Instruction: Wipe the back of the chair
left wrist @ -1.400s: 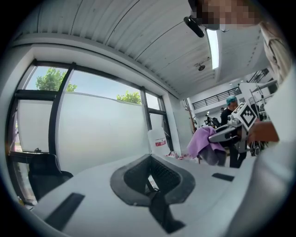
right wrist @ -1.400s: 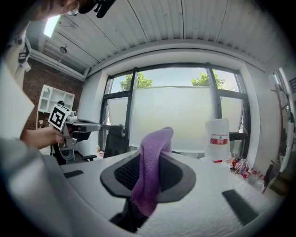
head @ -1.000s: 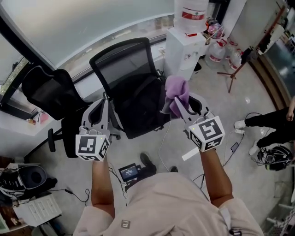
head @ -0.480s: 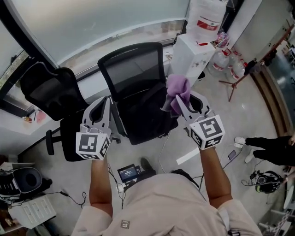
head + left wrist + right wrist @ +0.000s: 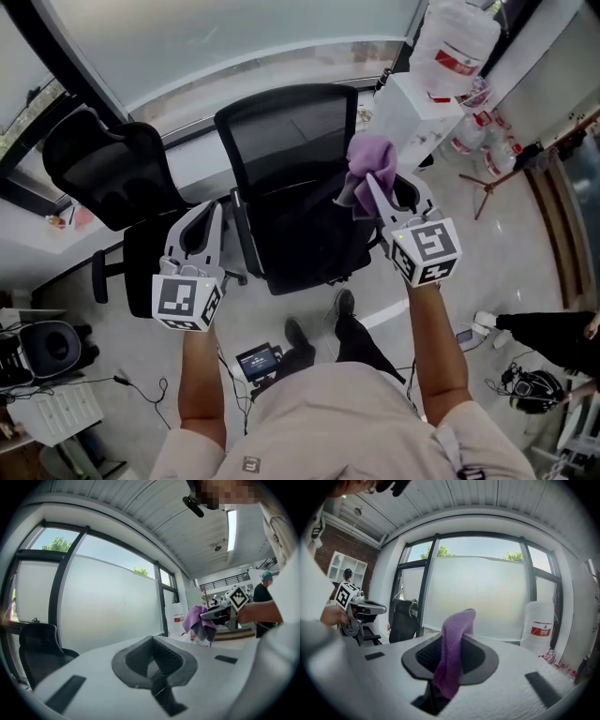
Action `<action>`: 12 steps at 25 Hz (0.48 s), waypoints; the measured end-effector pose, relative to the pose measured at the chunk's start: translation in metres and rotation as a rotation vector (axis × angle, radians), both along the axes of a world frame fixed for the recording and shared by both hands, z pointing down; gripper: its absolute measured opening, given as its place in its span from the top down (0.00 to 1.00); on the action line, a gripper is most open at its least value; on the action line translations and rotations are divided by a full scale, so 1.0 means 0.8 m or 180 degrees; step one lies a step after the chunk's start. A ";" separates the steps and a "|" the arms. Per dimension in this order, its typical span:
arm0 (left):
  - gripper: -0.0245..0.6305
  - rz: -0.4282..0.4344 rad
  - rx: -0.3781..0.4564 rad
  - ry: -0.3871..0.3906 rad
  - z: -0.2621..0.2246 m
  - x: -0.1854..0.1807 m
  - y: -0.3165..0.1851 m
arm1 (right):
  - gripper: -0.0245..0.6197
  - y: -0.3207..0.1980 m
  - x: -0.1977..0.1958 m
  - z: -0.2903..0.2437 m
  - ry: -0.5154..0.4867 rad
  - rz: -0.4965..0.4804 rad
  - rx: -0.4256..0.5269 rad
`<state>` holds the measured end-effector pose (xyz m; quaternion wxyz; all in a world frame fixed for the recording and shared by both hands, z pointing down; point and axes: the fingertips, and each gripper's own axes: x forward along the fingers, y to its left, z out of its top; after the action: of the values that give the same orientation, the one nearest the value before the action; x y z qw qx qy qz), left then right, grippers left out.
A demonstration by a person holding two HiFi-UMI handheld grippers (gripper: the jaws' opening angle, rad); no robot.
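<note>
A black mesh office chair (image 5: 291, 187) stands in front of me, its backrest (image 5: 281, 127) toward the window. My right gripper (image 5: 373, 187) hangs over the right side of the seat, shut on a purple cloth (image 5: 367, 167) that droops from the jaws; the right gripper view shows the cloth (image 5: 452, 648) hanging between them. The cloth is apart from the backrest. My left gripper (image 5: 217, 208) is at the chair's left side, near the armrest, jaws together with nothing in them. In the left gripper view the right gripper (image 5: 218, 615) and cloth (image 5: 199, 623) are at the right.
A second black chair (image 5: 103, 178) stands at the left by the window. A white water dispenser (image 5: 408, 108) carrying a large bottle (image 5: 459, 42) is right of the chair, with a tripod (image 5: 487, 183) beyond it. Cables and a small device (image 5: 258, 361) lie on the floor. A person's legs (image 5: 548, 328) show far right.
I have stepped closer to the chair, which now sits lower and more central. The right gripper with the cloth has risen slightly toward the backrest. Both grippers keep their grip states.
</note>
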<state>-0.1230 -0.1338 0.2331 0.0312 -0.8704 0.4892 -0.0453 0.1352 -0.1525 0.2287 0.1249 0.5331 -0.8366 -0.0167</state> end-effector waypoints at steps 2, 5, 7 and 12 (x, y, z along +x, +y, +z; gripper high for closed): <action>0.95 -0.0069 -0.0030 -0.0039 0.007 -0.003 -0.008 | 0.84 -0.027 -0.003 0.008 -0.0002 -0.0047 0.0000; 0.95 -0.0183 -0.0091 -0.0081 0.018 -0.009 -0.027 | 0.84 -0.075 -0.011 0.025 -0.0003 -0.0112 -0.0032; 0.95 -0.0251 -0.0143 -0.0087 0.031 -0.011 -0.038 | 0.84 -0.109 -0.019 0.041 0.0015 -0.0158 -0.0051; 0.95 -0.0428 -0.0291 -0.0155 0.061 -0.018 -0.062 | 0.84 -0.190 -0.050 0.090 0.0061 -0.0293 -0.0081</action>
<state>-0.1371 -0.1835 0.2818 0.0002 -0.8347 0.5432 -0.0908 0.0949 -0.3043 0.3005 0.1387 0.4923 -0.8592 -0.0168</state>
